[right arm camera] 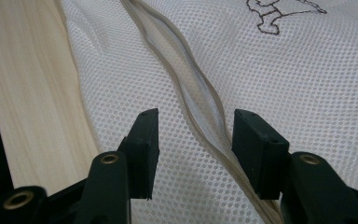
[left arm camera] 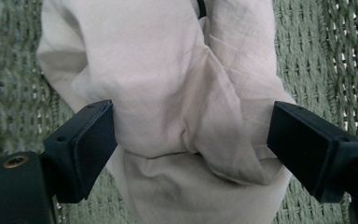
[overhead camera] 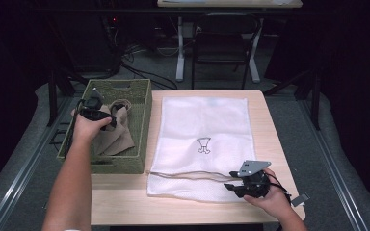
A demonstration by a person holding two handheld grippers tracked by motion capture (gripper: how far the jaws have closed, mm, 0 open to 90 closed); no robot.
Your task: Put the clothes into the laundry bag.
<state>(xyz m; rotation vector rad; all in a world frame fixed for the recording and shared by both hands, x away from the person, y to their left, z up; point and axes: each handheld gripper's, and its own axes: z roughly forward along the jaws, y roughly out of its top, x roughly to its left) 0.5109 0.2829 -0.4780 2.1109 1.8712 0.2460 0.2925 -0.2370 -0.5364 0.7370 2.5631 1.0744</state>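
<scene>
Beige cloth (left arm camera: 177,107) lies crumpled in the green woven basket (overhead camera: 139,120) at the table's left; my left claw (left arm camera: 191,135) straddles it, jaws wide, gripping nothing. My right claw (right arm camera: 196,140) hovers open over the mesh bag (overhead camera: 202,120), near edge.

The right gripper (right arm camera: 191,149) hangs just over a white mesh laundry bag (right arm camera: 307,93) with its two black jaws apart and nothing pressed between them. The bag's beige zipper (right arm camera: 186,84) runs from the far side toward the near right, passing between the jaws, its two edges gaping slightly. A small embroidered figure (right arm camera: 279,14) shows at the far right. On the left, the pale wooden table (right arm camera: 28,93) lies bare beside the bag's edge.
</scene>
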